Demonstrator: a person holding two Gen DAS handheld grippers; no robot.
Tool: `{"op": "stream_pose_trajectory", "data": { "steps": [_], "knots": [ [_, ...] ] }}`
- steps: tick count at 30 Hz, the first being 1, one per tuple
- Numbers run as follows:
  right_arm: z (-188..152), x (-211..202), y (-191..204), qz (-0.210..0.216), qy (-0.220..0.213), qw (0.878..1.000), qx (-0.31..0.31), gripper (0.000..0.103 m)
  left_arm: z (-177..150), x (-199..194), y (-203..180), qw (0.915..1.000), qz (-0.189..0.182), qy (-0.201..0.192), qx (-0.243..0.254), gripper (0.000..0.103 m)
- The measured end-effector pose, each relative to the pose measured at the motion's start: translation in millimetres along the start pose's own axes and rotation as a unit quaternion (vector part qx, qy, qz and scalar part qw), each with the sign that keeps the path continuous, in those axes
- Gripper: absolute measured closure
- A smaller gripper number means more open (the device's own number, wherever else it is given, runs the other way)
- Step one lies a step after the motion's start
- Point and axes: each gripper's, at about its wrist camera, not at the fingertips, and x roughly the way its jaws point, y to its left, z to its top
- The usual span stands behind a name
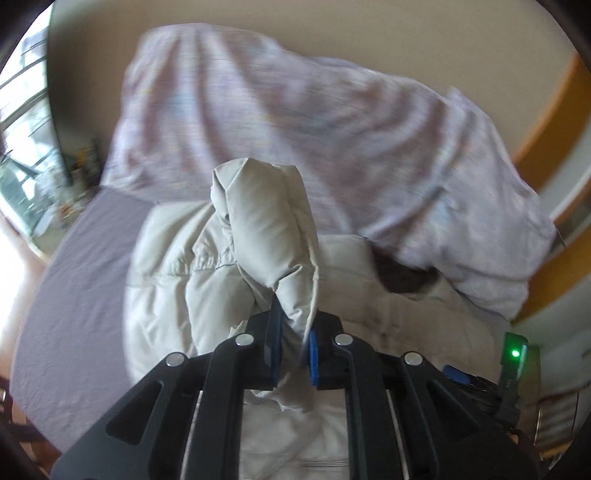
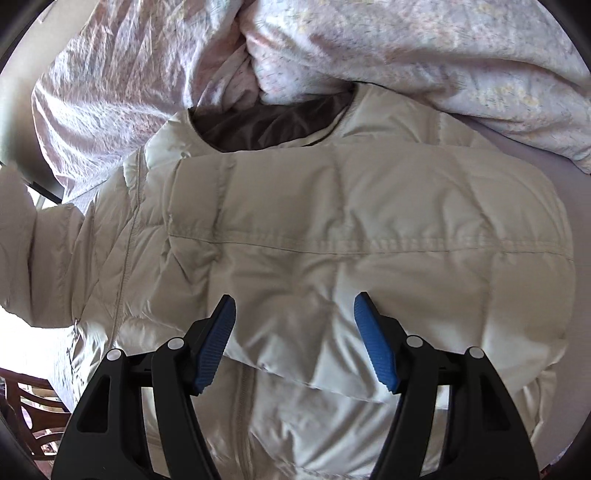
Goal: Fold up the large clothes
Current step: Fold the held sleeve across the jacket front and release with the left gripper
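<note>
— So where was the jacket [image 2: 332, 229]?

— It lay on the bed, on a mauve sheet [image 1: 81, 266], its cream quilted front spread wide under the right gripper [image 2: 294, 343]. Its brown-lined neck [image 2: 266, 125] pointed to the far side and touched a crumpled floral duvet [image 2: 406, 48] heaped beyond it.

— And the right gripper's fingers?

— They stood wide apart, blue pads [image 2: 216, 347] facing each other, with nothing between them. They hung over the near half of the jacket; whether the tips touched the fabric could not be told.

— What about the left gripper [image 1: 294, 350]?

— Its jaws were drawn close together on a sleeve [image 1: 266, 221], pinching a fold of the fabric near the sleeve's end between the blue pads [image 1: 313, 354]. The sleeve rose from the grip and stood up in a puffy, bent column over the rest of the jacket [image 1: 177, 280].

— Was that sleeve visible from the right side too?

— A raised cream sleeve [image 2: 26, 243] showed at the far left of the right wrist view, lifted off the jacket's body.

— Anything else around the bed?

— In the left wrist view the duvet [image 1: 295, 122] was blurred and filled the far side, against a beige wall [image 1: 369, 29]. Bright windows [image 1: 26, 110] showed at the left, and an orange-brown wooden band [image 1: 546, 125] ran at the right. A small green light [image 1: 514, 353] glowed on a device near the gripper's right edge.
</note>
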Motion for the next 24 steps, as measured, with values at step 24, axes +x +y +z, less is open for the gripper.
{"op": "stream_pose_trajectory", "data": {
  "steps": [24],
  "knots": [
    [1, -43, -79, 0.005, -0.057, 0.997, 0.043, 0.034, -74, 103, -168, 0.9822, -0.063, 0.132, 0.117, 0.060]
  ]
}}
